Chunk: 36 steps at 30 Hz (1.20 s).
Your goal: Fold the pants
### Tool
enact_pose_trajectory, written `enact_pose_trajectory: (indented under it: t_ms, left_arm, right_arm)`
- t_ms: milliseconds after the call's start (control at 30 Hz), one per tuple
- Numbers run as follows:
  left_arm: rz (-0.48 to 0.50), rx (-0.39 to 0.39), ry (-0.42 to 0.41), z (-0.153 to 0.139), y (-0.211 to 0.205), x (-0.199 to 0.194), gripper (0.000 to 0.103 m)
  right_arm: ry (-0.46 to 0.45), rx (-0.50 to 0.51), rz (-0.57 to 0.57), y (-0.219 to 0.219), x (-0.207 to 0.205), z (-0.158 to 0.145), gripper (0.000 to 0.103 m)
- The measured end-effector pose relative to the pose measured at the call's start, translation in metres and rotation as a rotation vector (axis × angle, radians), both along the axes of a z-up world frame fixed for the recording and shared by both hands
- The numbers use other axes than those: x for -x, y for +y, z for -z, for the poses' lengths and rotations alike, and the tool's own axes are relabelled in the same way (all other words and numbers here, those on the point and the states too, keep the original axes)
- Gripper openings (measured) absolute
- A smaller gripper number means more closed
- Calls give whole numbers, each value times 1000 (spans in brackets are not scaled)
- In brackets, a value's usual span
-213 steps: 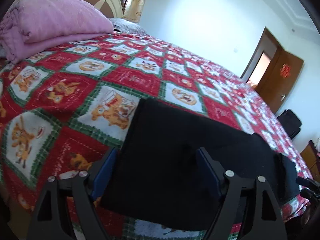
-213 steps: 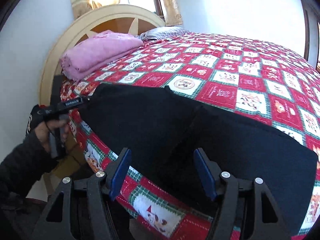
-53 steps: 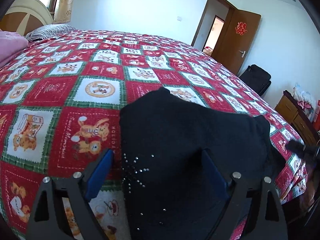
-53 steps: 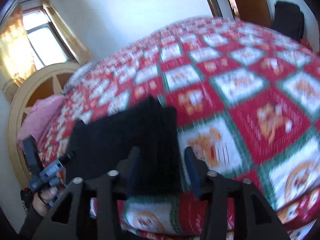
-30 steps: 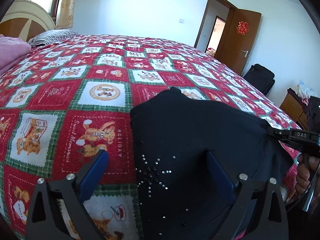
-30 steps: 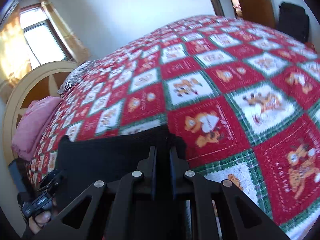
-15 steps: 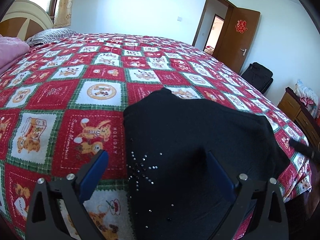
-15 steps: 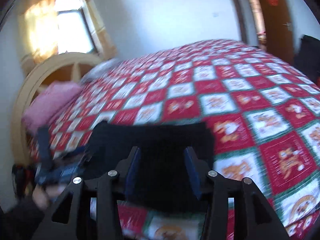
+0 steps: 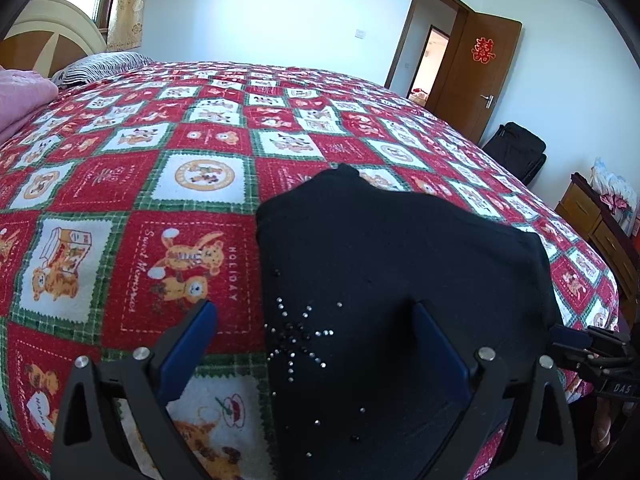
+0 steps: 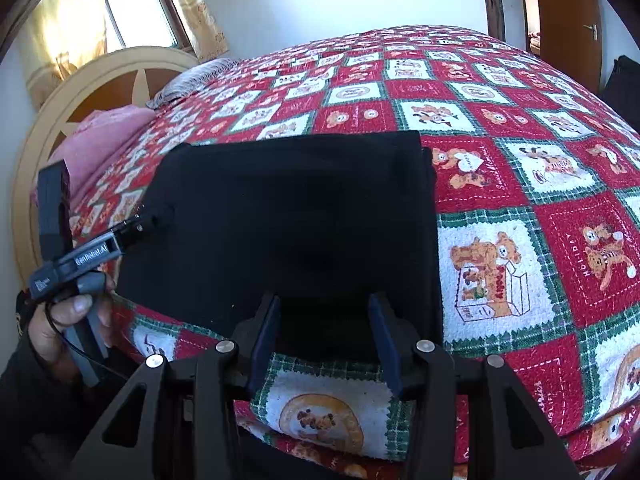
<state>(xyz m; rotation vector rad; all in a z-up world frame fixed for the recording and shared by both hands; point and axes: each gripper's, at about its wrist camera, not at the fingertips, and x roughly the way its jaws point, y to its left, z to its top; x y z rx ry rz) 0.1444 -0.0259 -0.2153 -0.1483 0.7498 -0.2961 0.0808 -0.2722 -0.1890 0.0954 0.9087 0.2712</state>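
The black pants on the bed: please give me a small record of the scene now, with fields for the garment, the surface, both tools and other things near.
garment: black pants, folded into a flat block, rhinestone pattern on top
surface: red and white bear-print bedspread, pants near its front edge
left tool: open, blue pads either side of pants' edge
right tool: open, nothing gripped
other: pink blanket by headboard; brown door open

Left tool [image 10: 156, 220] body: white lettering "GenRobot.AI". Right tool [image 9: 560, 336] body: "DAS". Bedspread [image 9: 120, 184], red square: "HOLIDAY", "Sweet Memories"; heart near lower left edge: "HAPPY". Door [image 9: 484, 76]: red double-happiness character. Other print too small to read.
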Motion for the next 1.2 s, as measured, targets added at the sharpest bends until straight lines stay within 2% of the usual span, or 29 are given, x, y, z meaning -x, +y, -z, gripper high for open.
enact_pose_trajectory:
  t_ms: [167,267,367,433,500,567,600,667,867,933,1000,1067,1200]
  left_arm:
    - [10,-16,-16,-5,1,8,100]
    - [18,-15,-6,-3,0,9,100]
    - [31,-22,-6,-1,-4,12,100]
    - [40,-31,-16,-3,-8,15,100]
    - [53,-45,-23,-2,-11,16,100]
    - [58,-52,-21,1,-11,16,100]
    - [57,-48,-13,3,-10,14,100]
    - [55,-35,-5,4,-7,14,101]
    - [31,-34,-27,-2,2,21,101]
    - [37,-38,-17,1,0,20,101]
    - [42,-47,-6,5,-2,19,101]
    - [44,-51,-7,8,-4,18,103]
    - [41,-34,-10,4,-1,19,103]
  right_arm:
    - [-6,29,-10,3,4,-16,48]
    - [-65,-29,-13,1,1,-37,48]
    - [-89,-94,-50,8,-19,-49,48]
    - [-80,-153,-52,7,-44,-47,48]
    - [-70,-152,-13,2,-64,-39,49]
    - [-12,-150,63,-13,-86,-20,49]
    - [5,-187,73,-20,-91,-14,49]
    - [1,-237,76,-26,-86,-17,49]
    - [-48,-150,59,-22,-40,-38,49]
    - [-35,-157,27,-23,-28,-33,49]
    - [30,-122,6,-20,-25,-15,49]
    - [13,-104,-9,-20,-20,-7,49]
    - [-27,-179,4,-32,-17,-20,49]
